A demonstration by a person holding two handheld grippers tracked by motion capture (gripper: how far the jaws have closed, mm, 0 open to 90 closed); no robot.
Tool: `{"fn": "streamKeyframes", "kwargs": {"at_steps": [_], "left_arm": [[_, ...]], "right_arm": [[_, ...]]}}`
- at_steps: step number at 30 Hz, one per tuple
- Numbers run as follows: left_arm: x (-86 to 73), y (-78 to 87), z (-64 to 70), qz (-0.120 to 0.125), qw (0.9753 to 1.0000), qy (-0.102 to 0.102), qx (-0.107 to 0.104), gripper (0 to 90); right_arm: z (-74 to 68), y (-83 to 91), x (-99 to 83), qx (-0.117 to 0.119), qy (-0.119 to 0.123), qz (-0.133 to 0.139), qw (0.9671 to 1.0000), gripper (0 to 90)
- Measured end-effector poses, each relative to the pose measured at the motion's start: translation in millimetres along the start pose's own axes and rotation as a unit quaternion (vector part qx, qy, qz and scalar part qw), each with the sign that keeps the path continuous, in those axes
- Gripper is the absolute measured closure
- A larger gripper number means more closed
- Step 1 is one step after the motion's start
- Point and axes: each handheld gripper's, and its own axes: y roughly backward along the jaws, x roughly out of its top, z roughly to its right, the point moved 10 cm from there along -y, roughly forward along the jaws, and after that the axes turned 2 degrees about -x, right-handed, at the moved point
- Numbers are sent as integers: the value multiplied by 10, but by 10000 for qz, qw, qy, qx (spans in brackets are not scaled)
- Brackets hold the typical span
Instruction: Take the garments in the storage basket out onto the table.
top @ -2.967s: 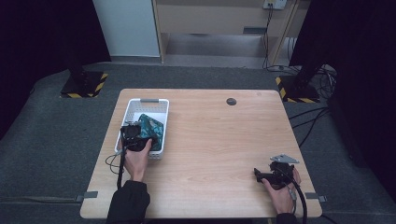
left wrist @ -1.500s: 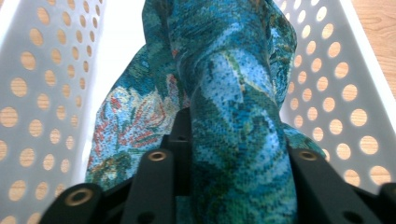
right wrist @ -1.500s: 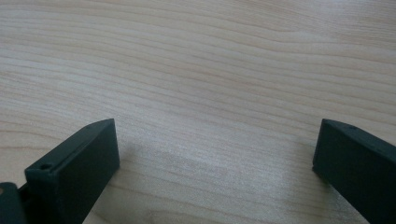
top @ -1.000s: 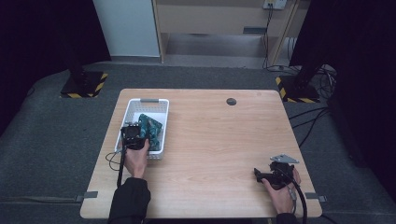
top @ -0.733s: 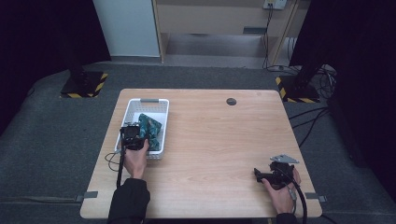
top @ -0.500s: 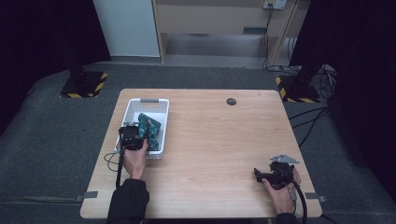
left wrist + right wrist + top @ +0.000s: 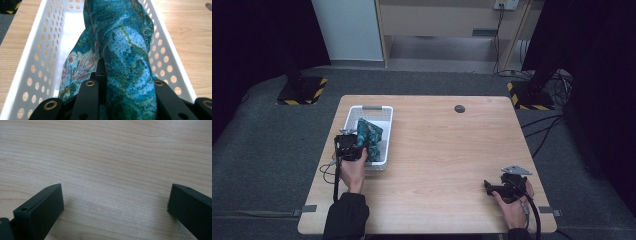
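Lifting a fold of the patterned teal cloth (image 7: 125, 57) with my left tool (image 7: 354, 148), I have it pinched between the jaws — closed onto the fabric, which rises in a taut ridge above the white perforated basket (image 7: 384, 125). Against the high view of three seconds ago, the tool has drawn slightly back toward my side of the counter (image 7: 452, 150) and the cloth stands a little higher out of the basket; its lower part still lies inside, near the left wall. I judge the extraction begun but not complete — the cloth has yet to clear the rim. My right tool (image 7: 502, 187) rests at the counter's near right corner, unmoved, its jaws spread wide over bare wood, holding nothing.
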Motion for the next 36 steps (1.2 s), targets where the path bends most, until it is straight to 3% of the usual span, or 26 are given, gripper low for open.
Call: {"fn": "streamKeyframes", "kwargs": {"at_steps": [18,36], "left_arm": [[258,346,158,468,9985,-208,-209,712],[453,629,390,887,9943,-400,-436,712]], "right_arm": [[1,0,1,-4,5,4,10000,4],[1,0,1,-3,4,3,10000,4]]}}
